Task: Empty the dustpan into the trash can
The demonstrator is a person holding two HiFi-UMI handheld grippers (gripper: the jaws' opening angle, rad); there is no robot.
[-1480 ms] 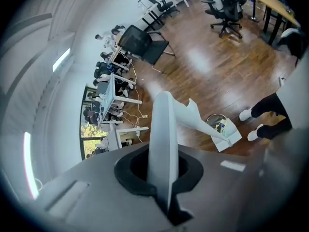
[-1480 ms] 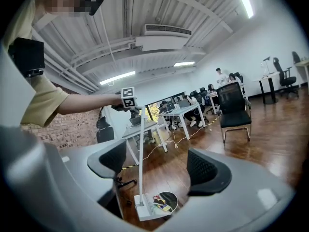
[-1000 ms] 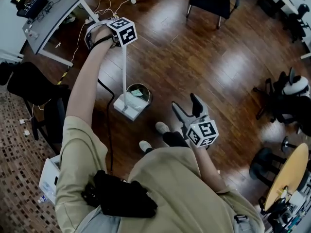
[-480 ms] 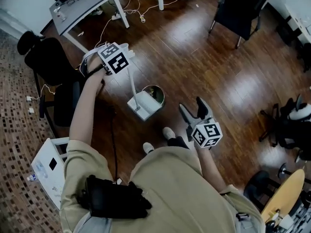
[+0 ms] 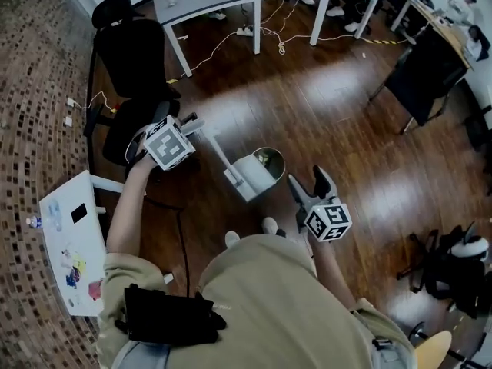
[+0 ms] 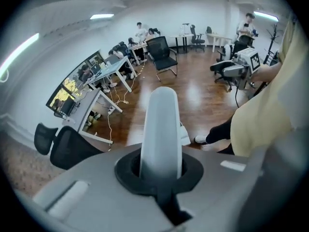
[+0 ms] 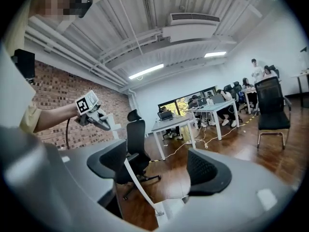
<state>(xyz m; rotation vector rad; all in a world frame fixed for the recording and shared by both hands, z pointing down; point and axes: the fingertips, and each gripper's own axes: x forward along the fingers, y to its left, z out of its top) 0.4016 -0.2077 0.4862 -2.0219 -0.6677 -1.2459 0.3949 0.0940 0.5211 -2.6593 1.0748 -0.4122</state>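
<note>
The white plastic dustpan hangs tilted just beside the small round trash can on the brown wooden floor; the left claw is clamped on its long white handle; the right claw is partly open, holding nothing.

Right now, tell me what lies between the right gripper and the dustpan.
Only bare wooden floor. The head view shows nothing standing between the right gripper and the dustpan; the right gripper view shows the same past its open jaws.
</note>
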